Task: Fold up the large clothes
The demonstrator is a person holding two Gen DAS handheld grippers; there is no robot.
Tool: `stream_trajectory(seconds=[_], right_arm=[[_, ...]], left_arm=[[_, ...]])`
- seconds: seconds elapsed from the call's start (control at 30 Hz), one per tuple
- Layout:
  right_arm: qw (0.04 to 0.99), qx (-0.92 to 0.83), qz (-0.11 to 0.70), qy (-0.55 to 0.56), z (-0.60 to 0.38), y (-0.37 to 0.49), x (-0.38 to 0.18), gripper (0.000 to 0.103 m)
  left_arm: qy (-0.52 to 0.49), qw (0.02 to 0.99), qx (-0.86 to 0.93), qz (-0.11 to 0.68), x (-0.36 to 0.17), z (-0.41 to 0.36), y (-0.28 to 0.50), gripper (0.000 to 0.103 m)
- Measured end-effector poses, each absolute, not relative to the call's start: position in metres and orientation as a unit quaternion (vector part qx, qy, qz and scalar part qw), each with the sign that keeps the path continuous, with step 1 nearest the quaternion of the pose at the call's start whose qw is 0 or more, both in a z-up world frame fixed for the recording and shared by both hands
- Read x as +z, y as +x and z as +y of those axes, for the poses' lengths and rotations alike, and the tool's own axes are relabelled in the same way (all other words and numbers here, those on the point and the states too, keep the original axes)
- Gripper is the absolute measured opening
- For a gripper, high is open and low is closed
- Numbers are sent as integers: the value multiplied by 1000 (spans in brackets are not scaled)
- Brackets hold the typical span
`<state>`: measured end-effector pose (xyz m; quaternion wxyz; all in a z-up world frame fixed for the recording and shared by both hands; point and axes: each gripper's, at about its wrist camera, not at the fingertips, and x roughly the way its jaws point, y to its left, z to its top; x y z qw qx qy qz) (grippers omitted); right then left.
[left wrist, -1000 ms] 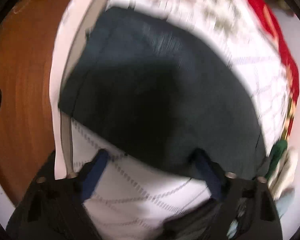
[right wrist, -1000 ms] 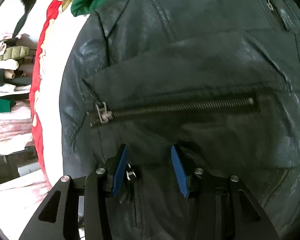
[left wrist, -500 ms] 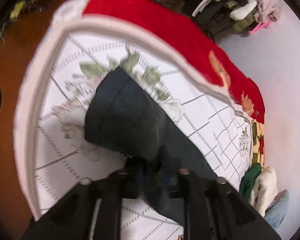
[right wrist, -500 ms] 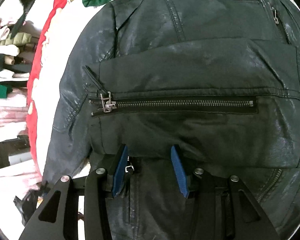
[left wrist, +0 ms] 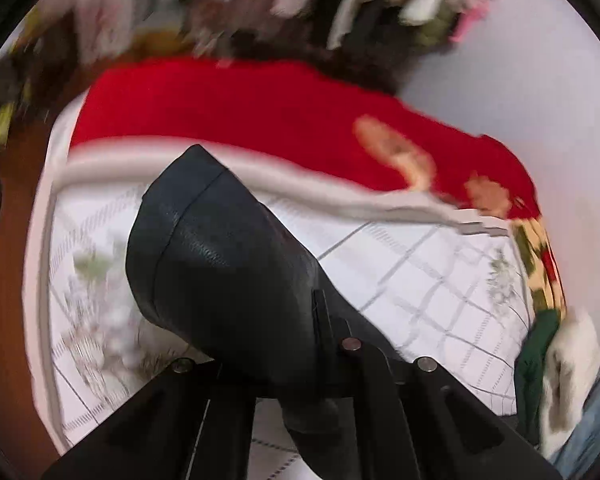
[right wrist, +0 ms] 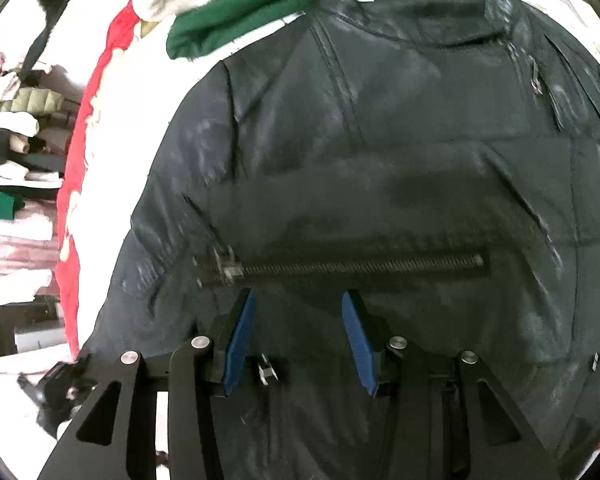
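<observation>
A dark leather jacket (right wrist: 380, 168) lies spread on the bed, one sleeve folded across its body with a zipper (right wrist: 360, 266) running along it. My right gripper (right wrist: 296, 320) is open just above the jacket, blue pads (right wrist: 240, 332) apart and empty. In the left wrist view my left gripper (left wrist: 292, 344) is shut on the jacket's other sleeve (left wrist: 220, 264) and holds it lifted above the bed, the cuff end pointing away. The fingertips are hidden by the sleeve.
The bed has a white grid-patterned cover (left wrist: 420, 280) with a red blanket (left wrist: 260, 112) at its far side. A green garment (right wrist: 260, 12) and pale clothes lie by the jacket's collar. Piled clothes (left wrist: 380, 8) fill shelves beyond; brown floor (left wrist: 8, 280) on the left.
My left gripper closed on the sleeve and has raised it, tilting up so the room beyond shows. My right gripper stayed open and shifted slightly over the jacket.
</observation>
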<state>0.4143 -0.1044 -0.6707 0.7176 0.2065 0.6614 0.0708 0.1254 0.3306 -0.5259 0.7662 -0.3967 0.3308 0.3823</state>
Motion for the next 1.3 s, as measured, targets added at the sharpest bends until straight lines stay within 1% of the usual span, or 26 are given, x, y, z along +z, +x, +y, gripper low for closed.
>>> stream_trajectory(seconds=[0.07,0.1,0.17,0.3,0.37,0.4,0.43,0.5,0.6,0.67,0.77,0.8,0.87,0.9,0.93,1.0,1.1,1.23,1.3], right_arm=[[701,78,679,205,-92,422,-690,35],[688,75,695,196,-84,425,-703,35],[684,64,701,192,-83,430,-705,35],[667,93,690,267,-121,424,-684,35],[678,84,675,278,-155,413,-666,41],[685,76,668,282,-179,404,-656,50],[689,69,662,287,-198,397,-648,53],[696,44,651,299,-249,377,-635,53],[699,0,642,316,-314,354,-626,53],[697,-31,639,323,-350,338,-627,53],[692,-76,633,339,-412,315,-636,53],[691,-88,630,343,-427,306,-640,53],[686,-107,629,349,-452,290,-647,53],[685,-111,627,354,-462,283,-648,53],[684,-115,627,356,-463,278,-650,53],[682,-120,625,360,-475,267,-653,53],[682,-119,621,366,-479,259,-651,60],[691,-107,607,377,-479,262,-637,60],[698,-91,595,388,-470,275,-627,60]], left_arm=[[-352,797,368,325,-491,318,140,3],[-335,808,361,324,-480,313,154,3],[-286,836,342,320,-450,292,175,3],[-183,891,268,318,-397,223,220,3],[-145,912,205,325,-381,169,248,3],[-138,917,181,328,-379,148,261,3],[-131,922,142,337,-377,112,274,3],[-124,921,79,361,-381,59,290,4],[-110,909,-16,403,-401,-32,309,4],[-88,891,-70,440,-424,-92,317,4],[-58,863,-118,487,-464,-155,321,7],[-42,855,-122,502,-479,-172,322,12],[-21,844,-125,521,-498,-192,319,18],[-18,838,-130,530,-506,-198,319,31],[-16,834,-135,535,-510,-204,320,55],[-16,828,-143,541,-514,-207,311,89],[-16,831,-136,539,-503,-204,307,90],[-33,835,-85,542,-484,-159,298,90],[-26,844,-18,535,-473,-120,291,90]])
